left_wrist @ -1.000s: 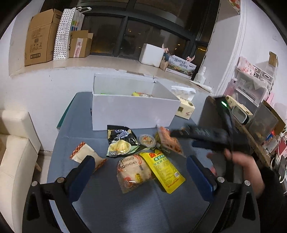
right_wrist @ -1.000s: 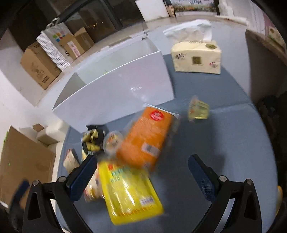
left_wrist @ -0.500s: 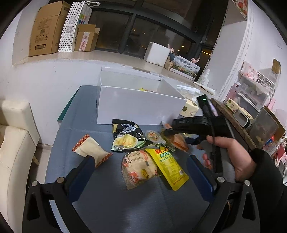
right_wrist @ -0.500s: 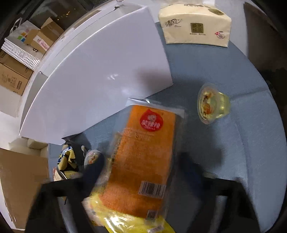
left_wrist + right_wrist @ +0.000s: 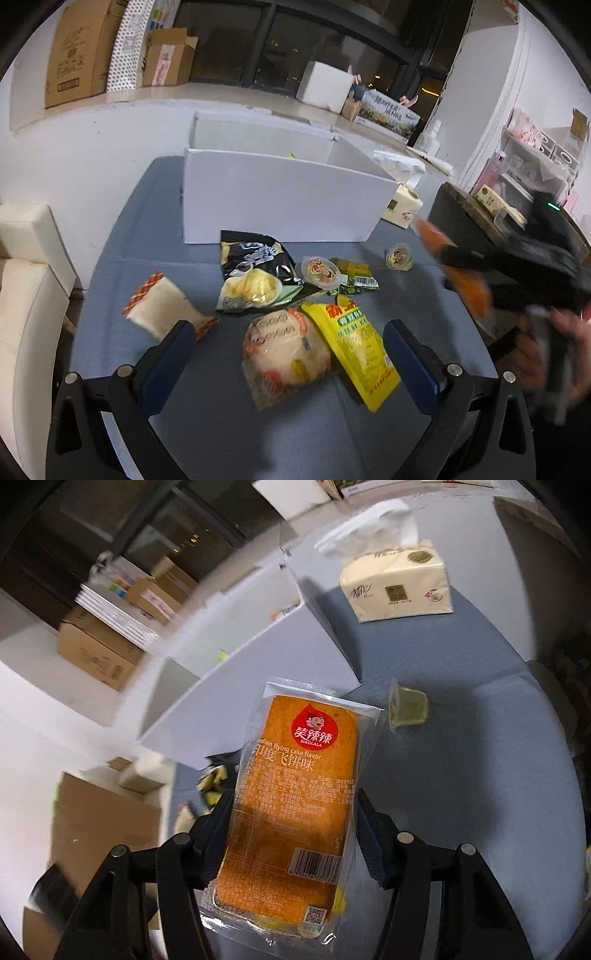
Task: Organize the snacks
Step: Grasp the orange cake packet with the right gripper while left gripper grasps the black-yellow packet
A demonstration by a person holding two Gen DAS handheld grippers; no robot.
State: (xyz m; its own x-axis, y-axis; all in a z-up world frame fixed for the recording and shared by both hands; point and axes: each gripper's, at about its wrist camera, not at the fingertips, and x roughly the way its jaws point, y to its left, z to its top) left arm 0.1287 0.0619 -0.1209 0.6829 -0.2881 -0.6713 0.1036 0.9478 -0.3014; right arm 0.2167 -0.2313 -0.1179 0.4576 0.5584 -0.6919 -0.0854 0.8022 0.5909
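Orange snack pack (image 5: 295, 805) clamped in right claw (image 5: 295, 834), lifted above the blue surface (image 5: 461, 760).
Clear wrapper, red round logo, barcode at lower end; left claw (image 5: 288, 354) spread wide, holding nothing, near front edge.

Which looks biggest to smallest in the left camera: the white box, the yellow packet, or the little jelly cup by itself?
1. white box, by far the biggest
2. yellow packet
3. jelly cup, the smallest

The packet lies nearer the camera than the cup, which makes it look bigger, but the order seems safe.
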